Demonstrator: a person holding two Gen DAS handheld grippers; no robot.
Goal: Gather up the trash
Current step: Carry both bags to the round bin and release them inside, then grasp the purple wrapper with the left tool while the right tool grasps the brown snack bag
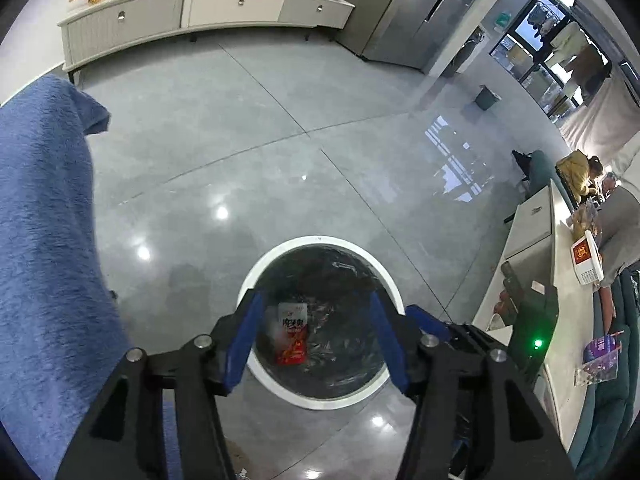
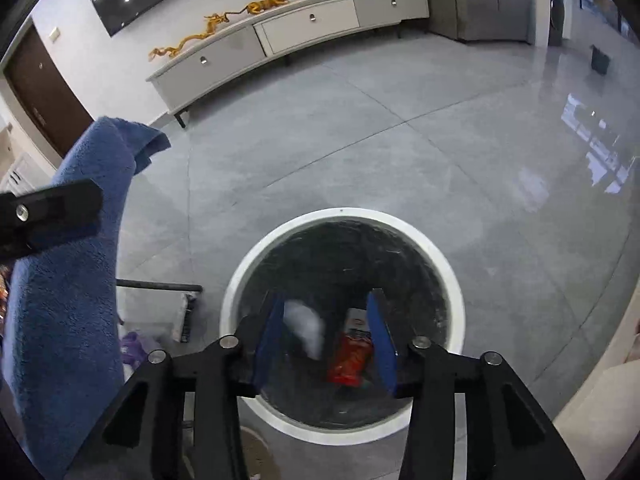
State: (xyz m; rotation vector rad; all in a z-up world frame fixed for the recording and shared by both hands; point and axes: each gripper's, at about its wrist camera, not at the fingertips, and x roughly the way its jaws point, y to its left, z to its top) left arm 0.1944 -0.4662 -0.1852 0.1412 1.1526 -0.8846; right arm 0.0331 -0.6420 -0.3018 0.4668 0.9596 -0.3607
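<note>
A round white-rimmed trash bin (image 1: 256, 268) with a black liner stands on the floor below both grippers; it also shows in the right wrist view (image 2: 448, 264). A red and white snack packet (image 1: 292, 334) lies inside it, seen too in the right wrist view (image 2: 350, 360). A blurred white scrap (image 2: 306, 326) is in mid-air between the right fingers, above the bin's inside. My left gripper (image 1: 316, 340) is open and empty over the bin. My right gripper (image 2: 326, 340) is open over the bin.
A blue towel (image 1: 44, 240) hangs at the left, also in the right wrist view (image 2: 68, 280). A low table (image 1: 560, 320) with packets stands at right. A white cabinet (image 1: 200, 12) lines the far wall. Grey tiled floor (image 1: 280, 140) surrounds the bin.
</note>
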